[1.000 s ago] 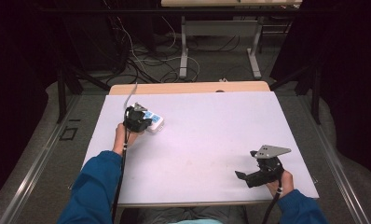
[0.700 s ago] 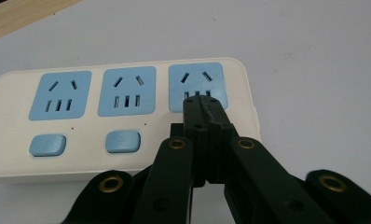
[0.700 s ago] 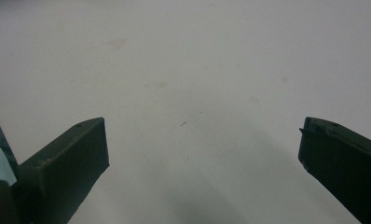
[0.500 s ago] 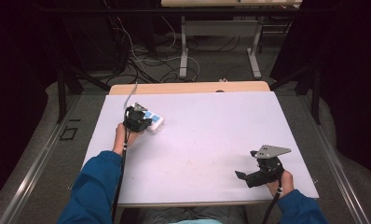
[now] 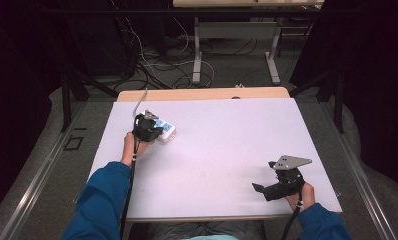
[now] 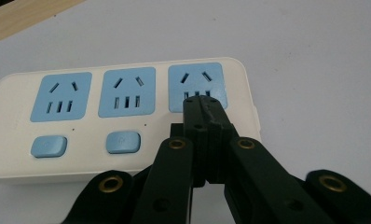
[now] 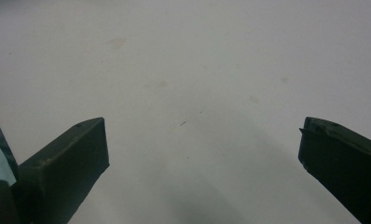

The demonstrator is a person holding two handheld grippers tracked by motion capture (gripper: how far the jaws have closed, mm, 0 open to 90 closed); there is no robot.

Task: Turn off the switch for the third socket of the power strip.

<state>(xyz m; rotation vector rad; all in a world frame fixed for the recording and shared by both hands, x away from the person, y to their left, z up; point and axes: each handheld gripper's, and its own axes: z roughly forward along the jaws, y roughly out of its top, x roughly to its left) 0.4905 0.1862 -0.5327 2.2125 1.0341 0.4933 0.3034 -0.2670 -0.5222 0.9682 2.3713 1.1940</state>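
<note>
High view showed one white power strip (image 5: 163,131) lying near the far left corner of the table (image 5: 222,145), with the left gripper (image 5: 146,131) resting on it and the right gripper (image 5: 273,189) well apart at the near right edge. A wooden strip of tabletop ran along the far edge, and beyond it stood a second table's metal legs and a tangle of cables on the floor. Nothing lay between the two grippers on the pale sheet.

In the left gripper view, the power strip (image 6: 123,116) carried three blue sockets and two blue buttons that showed, the jaws covering the place below the third socket. The left gripper (image 6: 200,100) was clenched with nothing between its jaws, its tips sitting on the third socket. No writing could be read on the strip.

In the right gripper view, the right gripper (image 7: 202,140) stood released, its two jaws wide apart over bare table.
</note>
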